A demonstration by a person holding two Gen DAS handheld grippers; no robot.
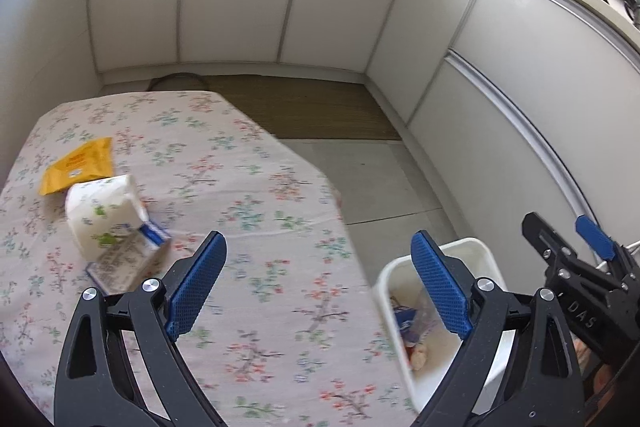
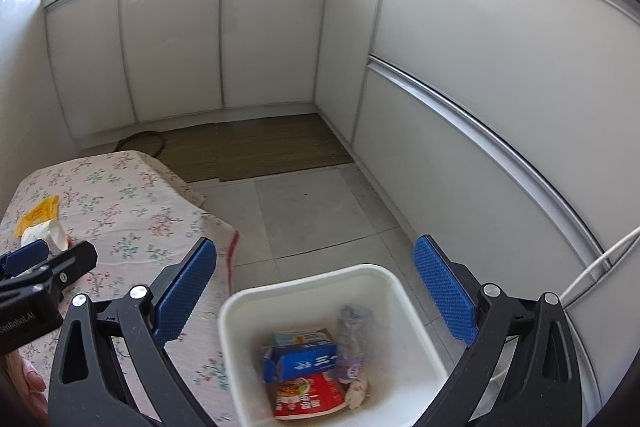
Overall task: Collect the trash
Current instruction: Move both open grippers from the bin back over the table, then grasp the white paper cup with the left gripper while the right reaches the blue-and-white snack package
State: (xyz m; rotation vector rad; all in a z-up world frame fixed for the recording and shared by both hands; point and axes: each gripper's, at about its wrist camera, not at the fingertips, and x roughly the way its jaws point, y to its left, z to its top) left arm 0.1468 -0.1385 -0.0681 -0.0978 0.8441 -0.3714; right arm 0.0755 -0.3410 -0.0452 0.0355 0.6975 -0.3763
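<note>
Your jaws stand wide apart on both tools, nothing between them. The left gripper (image 1: 318, 283) hangs over the flowered tabletop (image 1: 248, 195), its left pad pointing toward the remaining trash; the right gripper (image 2: 316, 291) hovers above the white bin (image 2: 256, 311), which sits on the floor just beside the tabletop's edge.

In the bin you already have a blue carton (image 2: 304, 361), a red printed wrapper (image 2: 308, 399), a crumpled clear plastic bottle (image 2: 354, 335) and a small white scrap (image 2: 357, 393).

Two pieces are left on the tabletop, ahead and to the left of your left gripper: a white milk carton (image 1: 106, 221) lying on its side, its blue-trimmed end toward you, and a flat yellow packet (image 1: 80, 167) just behind it, touching or nearly so.

Take the milk carton first, since it is nearer. Judging from its tilt, come down across its narrower sides and not along its length. It looks light and empty, so squeeze gently or it may buckle and slip.

The packet lies flat on cloth; pinch an edge, and take care not to catch the fabric.
</note>
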